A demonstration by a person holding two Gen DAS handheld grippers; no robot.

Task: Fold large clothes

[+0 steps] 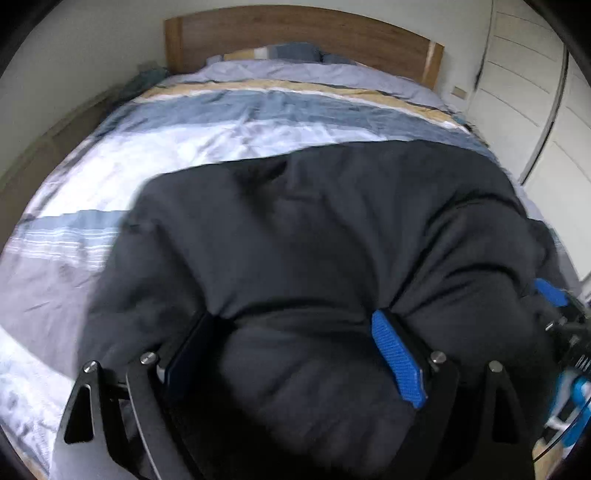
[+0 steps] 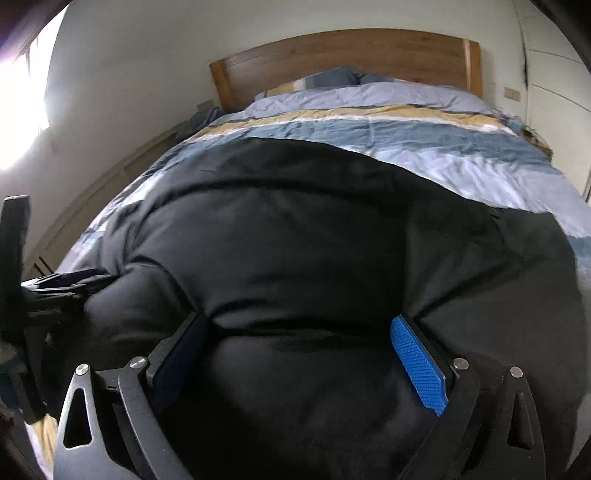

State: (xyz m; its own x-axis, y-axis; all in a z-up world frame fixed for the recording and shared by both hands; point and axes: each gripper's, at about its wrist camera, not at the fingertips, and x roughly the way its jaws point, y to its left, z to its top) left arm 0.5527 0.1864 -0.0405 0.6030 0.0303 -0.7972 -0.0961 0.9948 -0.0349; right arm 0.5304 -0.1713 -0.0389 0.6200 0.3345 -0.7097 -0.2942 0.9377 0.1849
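Black padded coat (image 1: pixel 314 229) spread over a striped blue, white and tan duvet (image 1: pixel 229 122) on a bed with a wooden headboard (image 1: pixel 295 33). Left gripper (image 1: pixel 295 347): jaws wide, a thick bulge of the coat's near edge pressed between the blue pads (image 1: pixel 397 360). Right gripper (image 2: pixel 306 350): likewise clamped on a puffy fold of the same edge, just beside the left gripper, whose black frame shows at the left margin of the right wrist view. Pale wardrobe doors (image 1: pixel 528 74) stand to the right.

wooden headboard (image 2: pixel 343 62) | white walls (image 2: pixel 122 74) | window (image 2: pixel 22 110) (bright glare) | striped bedding (image 1: pixel 236 122)
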